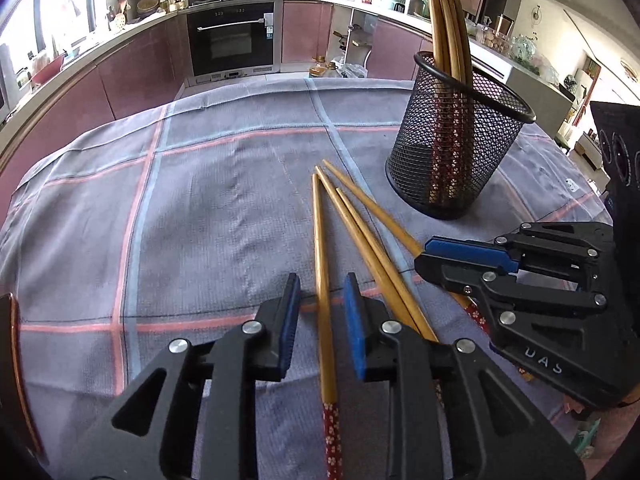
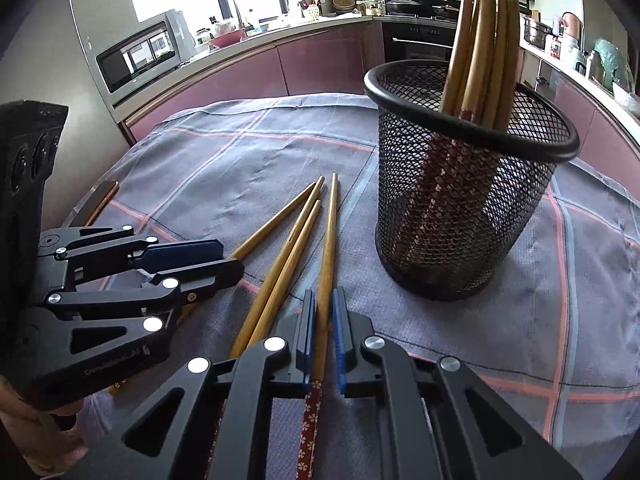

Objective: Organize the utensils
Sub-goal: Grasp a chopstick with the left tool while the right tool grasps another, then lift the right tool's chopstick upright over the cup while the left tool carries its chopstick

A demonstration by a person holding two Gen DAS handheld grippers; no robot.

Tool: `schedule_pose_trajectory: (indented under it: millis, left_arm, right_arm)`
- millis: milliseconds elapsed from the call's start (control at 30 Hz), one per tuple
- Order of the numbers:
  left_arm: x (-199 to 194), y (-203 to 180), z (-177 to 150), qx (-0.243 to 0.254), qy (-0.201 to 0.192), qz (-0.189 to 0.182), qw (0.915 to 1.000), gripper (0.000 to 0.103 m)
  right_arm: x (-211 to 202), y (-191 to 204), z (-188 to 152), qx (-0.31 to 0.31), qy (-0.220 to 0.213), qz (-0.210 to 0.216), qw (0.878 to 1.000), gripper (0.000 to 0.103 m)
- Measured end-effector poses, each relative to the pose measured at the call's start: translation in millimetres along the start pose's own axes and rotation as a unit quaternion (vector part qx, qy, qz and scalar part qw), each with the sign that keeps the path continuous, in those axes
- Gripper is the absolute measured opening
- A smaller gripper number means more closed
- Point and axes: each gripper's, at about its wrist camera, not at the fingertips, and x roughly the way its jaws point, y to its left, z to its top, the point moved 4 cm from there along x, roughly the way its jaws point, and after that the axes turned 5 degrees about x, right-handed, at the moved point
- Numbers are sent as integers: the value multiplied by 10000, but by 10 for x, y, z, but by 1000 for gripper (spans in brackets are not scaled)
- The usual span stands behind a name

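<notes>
Left tongs (image 1: 322,328): nearest the left camera, blue pads spread apart. One chopstick (image 1: 323,280) lay on the cloth in the gap between them; neither pad (image 1: 355,320) touched it. Its red flowered handle end pointed back toward the camera, the bare wooden tip away.

Right tongs (image 2: 323,332): pressed together on a single chopstick (image 2: 327,248), both pads against its wooden shaft just ahead of the red flowered handle. Tip pointed away, toward the cup. In the left view these same tongs (image 1: 428,252) appeared side-on to the right, low over the cloth.

Loose chopsticks, four in all, fanned on the cloth with tips close together at the far end and handles spread toward the tongs. The middle pair (image 2: 280,264) lay side by side between the two tongs, held by neither.

Tablecloth (image 1: 200,200): grey-purple with pink and pale blue crossing stripes, covering the table.

Mesh cup (image 2: 460,208): black wire, upright on the cloth beyond the loose chopsticks and to their right. Several chopsticks (image 2: 484,40) stood in it, flowered handles down, tips up and leaning together.

Kitchen counter (image 2: 280,28) behind the table, with a built-in oven (image 1: 234,40) in the pink cabinets.
</notes>
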Motion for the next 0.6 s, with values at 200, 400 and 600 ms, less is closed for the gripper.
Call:
schedule_pose_trajectory:
  millis: [200, 400, 600]
  left_arm:
    - [54, -10, 65, -10, -54, 63, 10000, 12]
    - [48, -13, 76, -178, -94, 10, 9998, 7]
    - [-55, -16, 56, -250, -199, -84, 9995, 7]
  right_arm:
    - [31, -11, 31, 45, -50, 22, 10000, 7]
    - [-14, -50, 23, 198, -114, 107, 9997, 6]
    - [-147, -48, 25, 210, -248, 251, 9992, 6]
